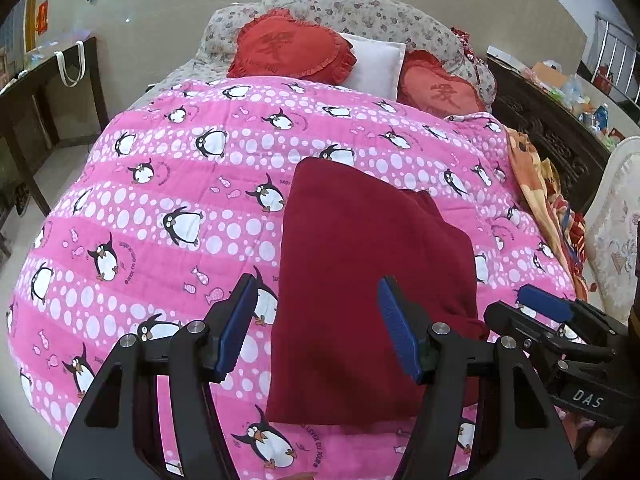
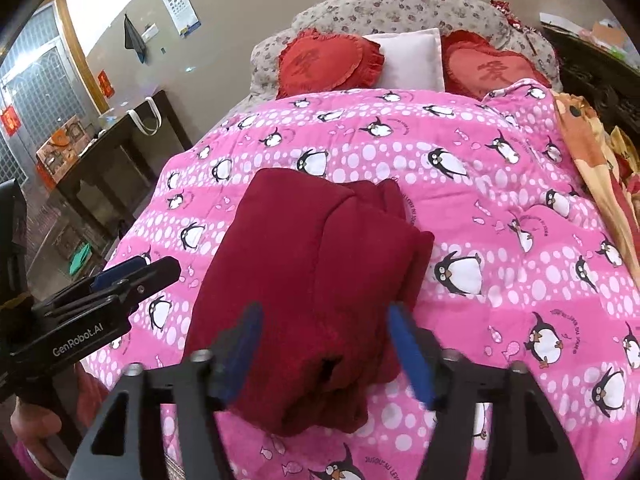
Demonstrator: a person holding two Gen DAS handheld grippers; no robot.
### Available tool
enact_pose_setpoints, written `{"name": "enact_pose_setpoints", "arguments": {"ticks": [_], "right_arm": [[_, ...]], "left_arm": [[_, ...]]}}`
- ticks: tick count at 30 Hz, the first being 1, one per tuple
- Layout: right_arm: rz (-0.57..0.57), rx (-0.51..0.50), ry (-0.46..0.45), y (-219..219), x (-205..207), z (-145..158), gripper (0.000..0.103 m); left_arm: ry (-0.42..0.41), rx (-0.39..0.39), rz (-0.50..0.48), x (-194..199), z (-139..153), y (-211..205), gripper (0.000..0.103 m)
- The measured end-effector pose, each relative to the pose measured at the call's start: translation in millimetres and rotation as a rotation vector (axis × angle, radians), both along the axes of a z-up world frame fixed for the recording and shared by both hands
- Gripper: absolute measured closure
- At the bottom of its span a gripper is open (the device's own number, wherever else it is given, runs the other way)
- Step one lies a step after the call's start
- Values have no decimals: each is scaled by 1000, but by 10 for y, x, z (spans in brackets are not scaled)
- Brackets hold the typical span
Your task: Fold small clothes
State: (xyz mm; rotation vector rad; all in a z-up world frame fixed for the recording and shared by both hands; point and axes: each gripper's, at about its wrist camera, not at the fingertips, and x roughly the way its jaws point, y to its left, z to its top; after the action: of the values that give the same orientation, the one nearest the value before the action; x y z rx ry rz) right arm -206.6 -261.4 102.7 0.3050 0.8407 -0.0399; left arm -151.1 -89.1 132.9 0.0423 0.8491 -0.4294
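Your left gripper (image 1: 318, 330) and right gripper (image 2: 326, 354) hover with jaws apart, clamping nothing, above the folded dark red garment (image 2: 316, 280). It lies on the pink penguin quilt (image 1: 168, 200), below two red heart cushions (image 2: 326, 62).

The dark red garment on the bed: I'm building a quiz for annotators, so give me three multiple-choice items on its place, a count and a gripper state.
1. The dark red garment lies on: A a pink penguin quilt; B a wooden desk; C the floor.
2. Red heart cushions by the white pillow: A one; B two; C four.
3. The left gripper is: A clamped on the garment; B open, empty; C out of view.

Answers: 1 A, quilt shows all around it. 2 B, one each side of the pillow. 3 B, its blue pads stand apart above the cloth.
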Motion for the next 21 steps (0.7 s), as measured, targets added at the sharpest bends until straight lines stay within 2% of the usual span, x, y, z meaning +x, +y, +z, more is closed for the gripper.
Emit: {"name": "enact_pose_setpoints", "arguments": {"ticks": [21], "right_arm": [[-12, -2, 37, -18, 20, -62, 32]], "left_arm": [[-9, 41, -25, -28, -32, -88, 40]]}}
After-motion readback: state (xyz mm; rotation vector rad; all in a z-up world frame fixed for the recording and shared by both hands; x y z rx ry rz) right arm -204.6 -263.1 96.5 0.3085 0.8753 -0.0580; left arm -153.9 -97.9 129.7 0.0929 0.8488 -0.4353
